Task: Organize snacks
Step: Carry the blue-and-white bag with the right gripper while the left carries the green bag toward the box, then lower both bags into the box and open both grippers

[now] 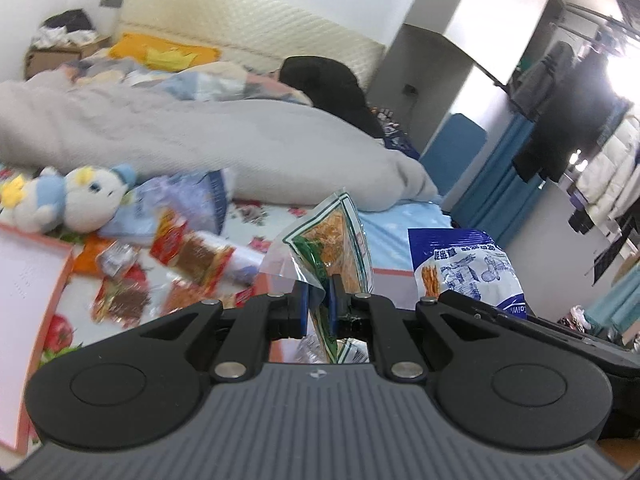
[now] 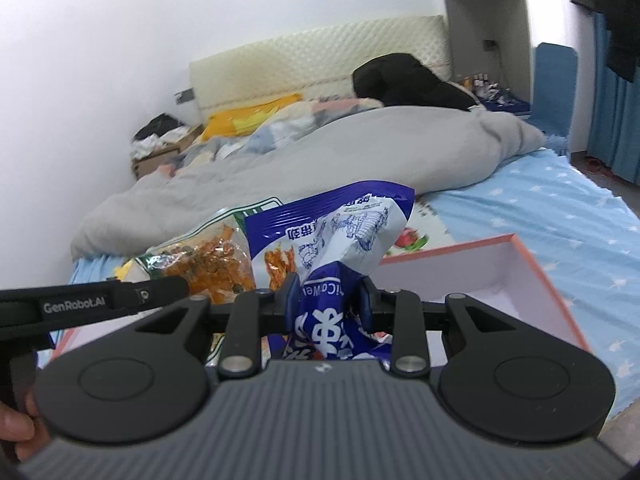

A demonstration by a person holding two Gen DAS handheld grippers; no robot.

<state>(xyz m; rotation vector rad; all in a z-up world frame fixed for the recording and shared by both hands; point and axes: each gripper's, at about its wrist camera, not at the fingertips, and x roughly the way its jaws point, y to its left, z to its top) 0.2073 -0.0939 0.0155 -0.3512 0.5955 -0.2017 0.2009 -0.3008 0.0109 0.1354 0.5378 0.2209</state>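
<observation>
Here we hold 2 snack bags at once, 1 in each gripper, above the bed. The left gripper has its jaws closed narrow on the clear green-trimmed packet, which stands up from the jaws toward the center of the frame, its long axis roughly vertical and tilted a little right. The right gripper has its jaws pinched on the crumpled waist of the blue-and-white bag, whose top fans out above the jaws while its bottom hangs back toward the camera.

The relation that matters is bag to box: in the right wrist view the pink-rimmed box lies open just beyond and to the right of the jaws, below the blue bag, so we judge the right hand the nearer one for a drop. In the left wrist view the 2 bags sit side by side, near each other, whether touching we cannot tell.

The clear packet shows orange, crumbly contents; the blue bag is puffy and wrinkled. Other red wrappers lie scattered at center left beside a plush toy.
</observation>
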